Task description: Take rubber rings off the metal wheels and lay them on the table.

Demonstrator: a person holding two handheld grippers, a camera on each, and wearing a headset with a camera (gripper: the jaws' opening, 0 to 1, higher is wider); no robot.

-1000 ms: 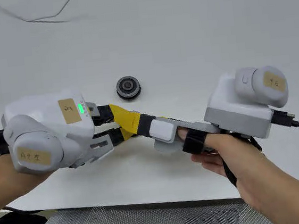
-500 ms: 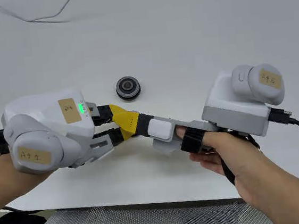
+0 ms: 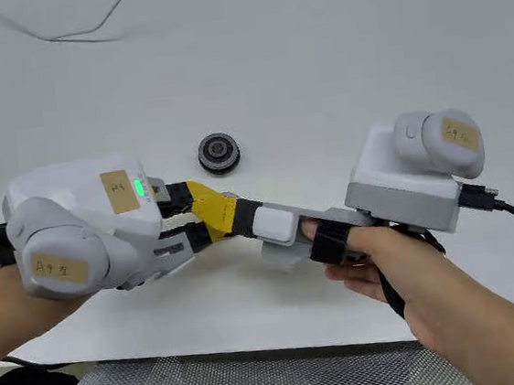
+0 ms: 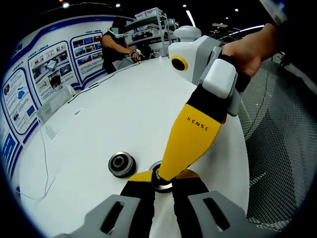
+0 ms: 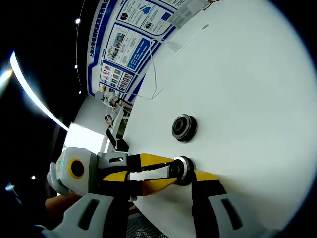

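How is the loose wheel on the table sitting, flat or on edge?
Flat: the wheel rests face up on the table, its round hub showing.

In the left gripper view the right gripper's (image 4: pixel 168 171) yellow jaw covers most of the held wheel (image 4: pixel 159 182), so its rubber ring cannot be made out. What looks like a cable (image 3: pixel 57 37) by the table's (image 3: pixel 336 65) far edge runs off the head view's top.

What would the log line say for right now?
left gripper: shut on held wheel | right gripper: fingers at same wheel, grip unclear | second wheel: on table
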